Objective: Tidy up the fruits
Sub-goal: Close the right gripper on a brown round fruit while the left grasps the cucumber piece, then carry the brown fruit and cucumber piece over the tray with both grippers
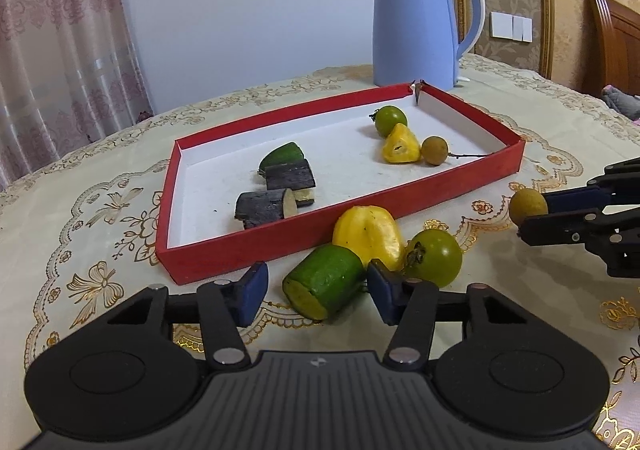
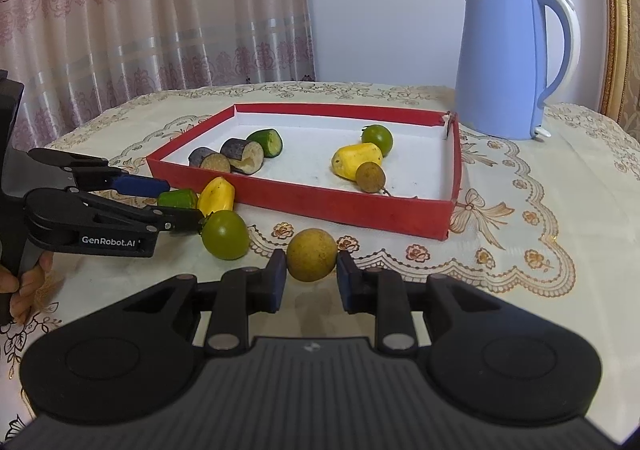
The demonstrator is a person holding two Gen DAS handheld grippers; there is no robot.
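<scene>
A red tray (image 1: 280, 234) (image 2: 344, 205) holds two dark eggplant pieces, a green cucumber piece, a green round fruit, a yellow piece and a brown longan. In front of it on the cloth lie a green cucumber chunk (image 1: 324, 282) (image 2: 176, 198), a yellow fruit piece (image 1: 370, 236) (image 2: 217, 195) and a green round fruit (image 1: 434, 258) (image 2: 225, 234). My left gripper (image 1: 316, 292) (image 2: 182, 197) is open around the cucumber chunk. My right gripper (image 2: 311, 276) (image 1: 528, 209) is open with a brown longan (image 2: 312, 254) (image 1: 527, 205) between its fingers.
A light blue electric kettle (image 1: 416, 21) (image 2: 508, 61) stands behind the tray's far right corner. The table has a cream embroidered cloth (image 1: 80, 217) (image 2: 540, 217). Curtains hang at the left. A hand holds the left gripper's handle (image 2: 24, 286).
</scene>
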